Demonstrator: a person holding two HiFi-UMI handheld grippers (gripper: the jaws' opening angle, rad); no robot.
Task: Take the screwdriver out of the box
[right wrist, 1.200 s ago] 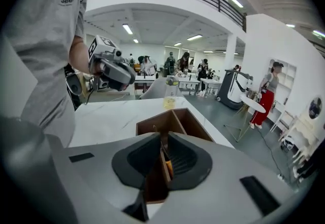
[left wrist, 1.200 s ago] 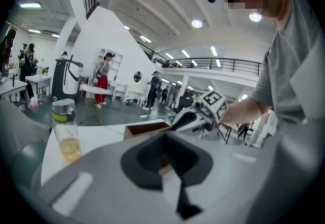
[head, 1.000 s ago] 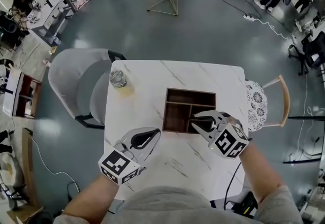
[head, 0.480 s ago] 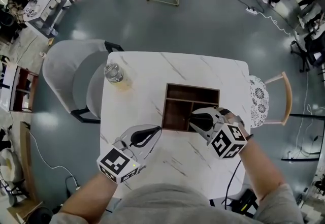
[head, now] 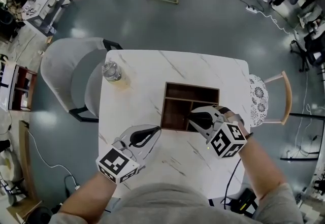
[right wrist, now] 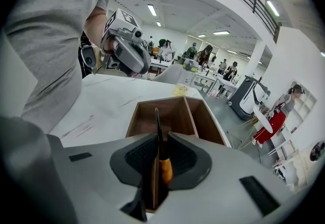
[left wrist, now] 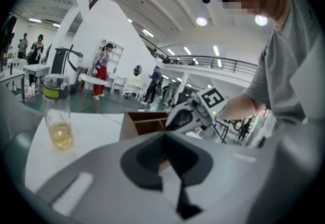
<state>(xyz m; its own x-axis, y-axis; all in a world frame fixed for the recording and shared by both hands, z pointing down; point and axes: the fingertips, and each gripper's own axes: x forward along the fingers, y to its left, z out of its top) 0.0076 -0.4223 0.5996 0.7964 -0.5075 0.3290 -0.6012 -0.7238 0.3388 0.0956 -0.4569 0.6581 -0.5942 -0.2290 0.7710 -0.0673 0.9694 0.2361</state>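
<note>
Tabletop (head: 142,70): white marble, under both hand-held grippers.
Box (head: 193,85): brown wood with open compartments. It sits straight ahead of the right hand-held gripper, whose jaw tips reach over the box's near edge.
Left hand-held gripper (head: 155,131): jaws together with nothing between them. It hovers over bare tabletop, with the box just ahead and to its right.
Right hand-held gripper (head: 195,120): jaws clamped on the screwdriver, one pad on each side.
Glass (head: 111,72): holds a little yellow liquid and stands well ahead of the left hand-held gripper, far from the box.
Screwdriver (right wrist: 160,152): dark shaft and orange handle. It is held between the right jaws about where shaft meets handle, with the shaft pointing forward over a compartment.
Progress: the grasp looks made. The screwdriver seems not yet clear of the box, so what remains is lifting it out and carrying it away.
Change: a second ago the right jaws stood wide apart at the box's near edge; now they have closed on the screwdriver. The left hand-held gripper has barely moved.
</note>
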